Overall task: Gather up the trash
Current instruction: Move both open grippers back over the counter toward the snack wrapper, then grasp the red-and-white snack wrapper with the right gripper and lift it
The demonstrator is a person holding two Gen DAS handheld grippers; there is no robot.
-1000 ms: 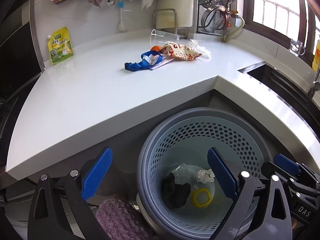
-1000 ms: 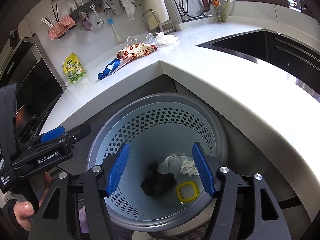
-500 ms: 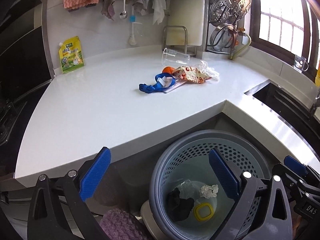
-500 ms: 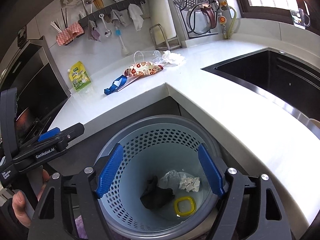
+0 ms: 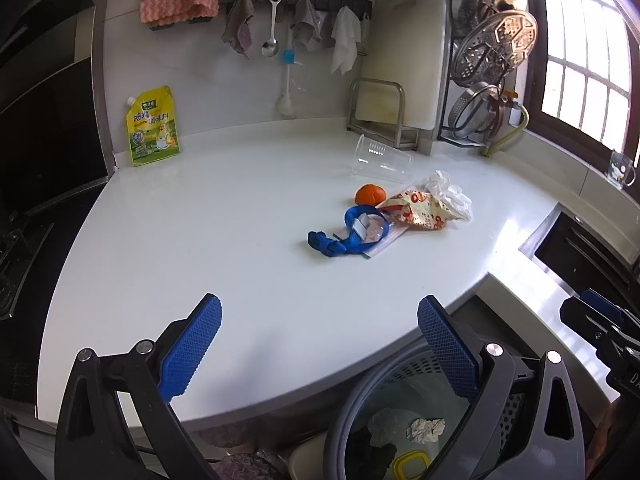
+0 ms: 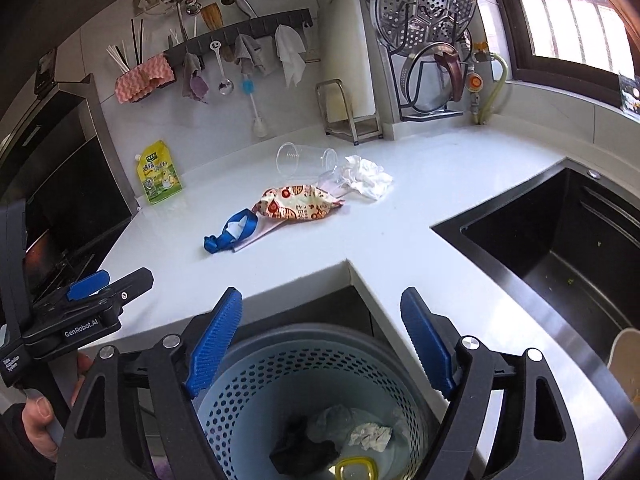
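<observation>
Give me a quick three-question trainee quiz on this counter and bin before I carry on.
1. True or false: the clear plastic cup stands upright.
2. What lies beside the snack wrapper nearest the counter's front? A) blue strap B) ladle C) sponge
3. Fill in: inside the perforated bin, the crumpled paper lies near a yellow ____.

Key: 1 false, it lies on its side; 2 A; 3 lid.
</observation>
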